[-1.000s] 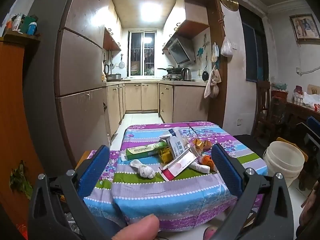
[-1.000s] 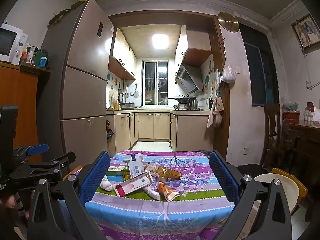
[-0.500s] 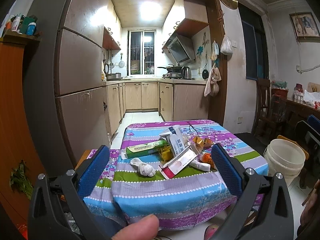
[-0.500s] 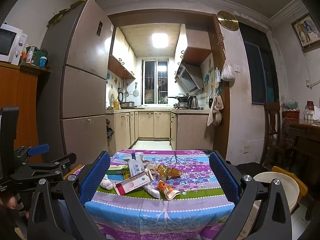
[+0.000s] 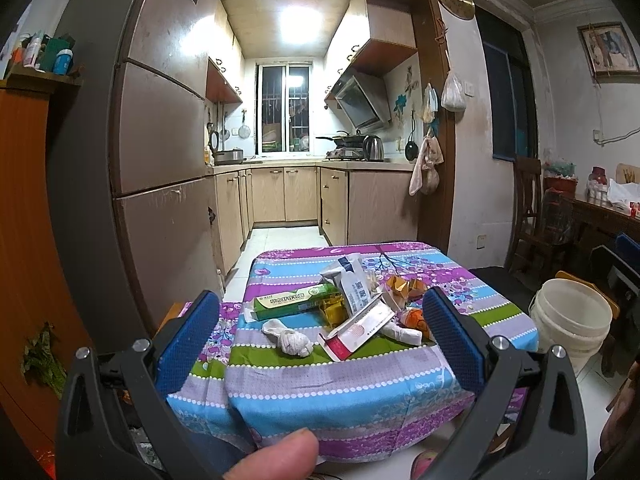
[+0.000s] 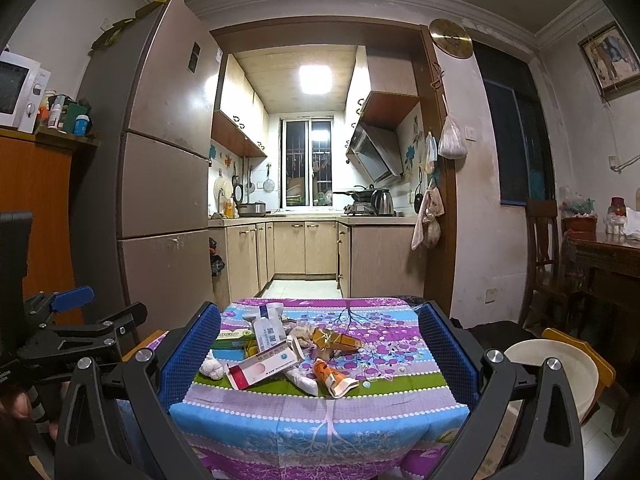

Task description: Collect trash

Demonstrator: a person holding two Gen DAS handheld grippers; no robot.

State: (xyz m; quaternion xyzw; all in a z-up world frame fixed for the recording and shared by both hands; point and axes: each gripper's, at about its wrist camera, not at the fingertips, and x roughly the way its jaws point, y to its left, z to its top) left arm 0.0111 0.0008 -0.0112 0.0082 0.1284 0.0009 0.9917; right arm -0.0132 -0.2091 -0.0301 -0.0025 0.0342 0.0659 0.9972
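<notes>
A heap of trash lies on a small table with a striped cloth [image 5: 340, 384] [image 6: 320, 420]. It holds a green box [image 5: 296, 300], a red and white box [image 5: 356, 332] [image 6: 262, 368], a crumpled white wad [image 5: 290, 338] [image 6: 211, 368], a white pouch [image 5: 352, 286] [image 6: 270, 332], an orange tube [image 6: 334, 376] and gold wrappers [image 6: 336, 340]. My left gripper [image 5: 320, 332] is open, short of the table's near edge. My right gripper [image 6: 320, 352] is open too, held back from the table. Nothing sits between either pair of fingers.
A white bucket [image 5: 570, 320] [image 6: 552, 372] stands on the floor right of the table. A tall fridge [image 6: 160, 184] rises at the left, with the kitchen behind. A dark wooden chair [image 5: 532, 208] and sideboard [image 6: 604, 256] fill the right. A thumb [image 5: 276, 458] shows low in the left wrist view.
The left gripper has eased slightly closer to the table. The right gripper has barely moved. Both stay open and the trash has not shifted.
</notes>
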